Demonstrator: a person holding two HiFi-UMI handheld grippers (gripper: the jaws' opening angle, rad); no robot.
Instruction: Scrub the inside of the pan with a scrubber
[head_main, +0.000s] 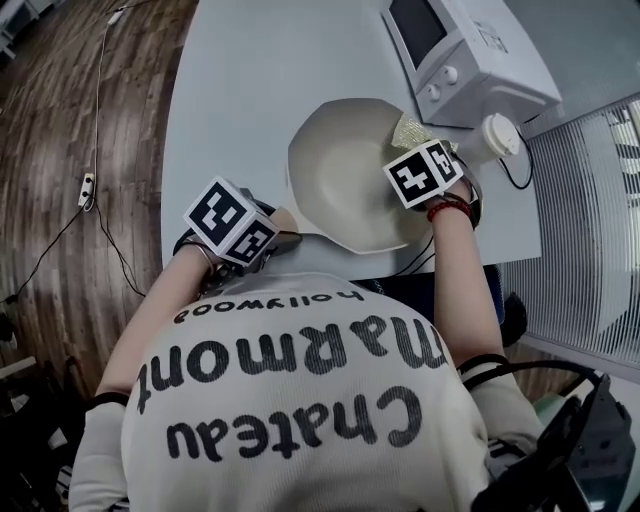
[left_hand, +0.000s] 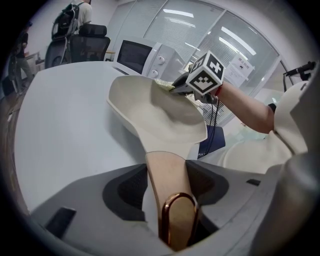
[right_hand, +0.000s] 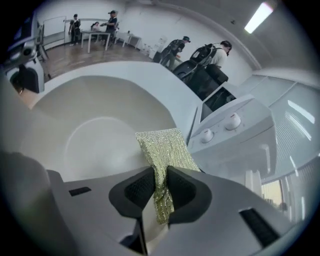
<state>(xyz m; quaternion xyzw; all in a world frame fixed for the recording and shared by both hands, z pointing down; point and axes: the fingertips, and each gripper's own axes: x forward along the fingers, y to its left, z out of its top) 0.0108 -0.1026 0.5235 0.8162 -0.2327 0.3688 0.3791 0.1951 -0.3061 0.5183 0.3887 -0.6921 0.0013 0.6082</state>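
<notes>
At the 2 o'clock rim of the tilted pan (head_main: 345, 175) on the surface (head_main: 240, 90), the scrubber (head_main: 408, 130) is pinched in the right tool (right_hand: 160, 187), the bowl lying toward 8 o'clock, where the handle (left_hand: 167, 175) is clamped by the left tool (left_hand: 167, 195).

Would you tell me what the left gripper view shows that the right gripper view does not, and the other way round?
Only the left gripper view: the pan handle, with its copper hanging loop, clamped in the left gripper, and the person's forearm.
Only the right gripper view: the right gripper seen from behind its jaws, pads pinching the glittery scrubber, and a group round a far table.
Both: the cream pan, the white microwave and the pale table. The left view catches only a sliver of the scrubber.
</notes>
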